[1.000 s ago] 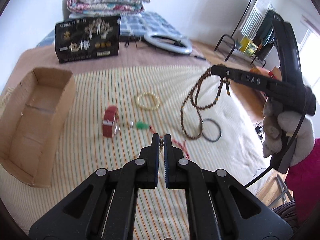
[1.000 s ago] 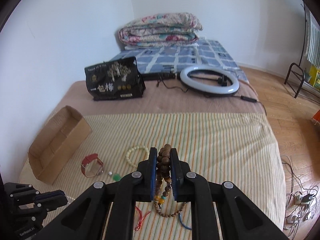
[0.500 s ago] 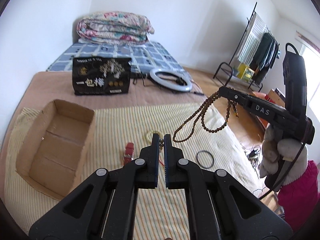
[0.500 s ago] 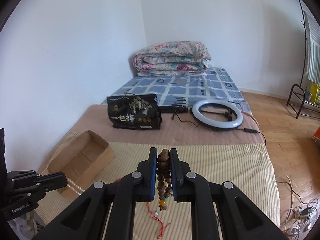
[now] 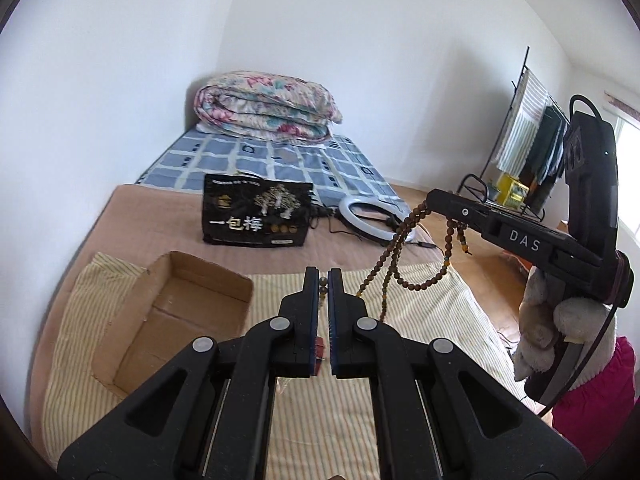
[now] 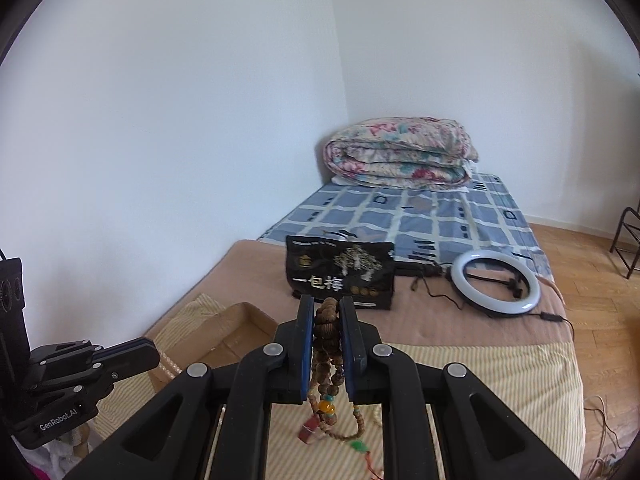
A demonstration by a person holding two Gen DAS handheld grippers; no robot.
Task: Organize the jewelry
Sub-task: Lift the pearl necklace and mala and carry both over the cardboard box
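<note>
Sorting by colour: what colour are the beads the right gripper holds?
Brown beads, seen best from the left wrist.

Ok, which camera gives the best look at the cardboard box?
Left wrist view: the cardboard box shows its open top, walls and floor. In the right wrist view only a corner shows, behind the jaws and left gripper.

open cardboard box (image 5: 172, 316) unobstructed above, black bag (image 5: 256, 216) behind

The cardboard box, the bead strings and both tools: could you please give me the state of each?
Cardboard box: open-topped, nothing visible inside.
Brown bead necklace: lifted, dangling from the right tool.
Right tool: shut on the necklace.
Left tool: shut on a pale bead string.
Ring light: lying flat.
</note>
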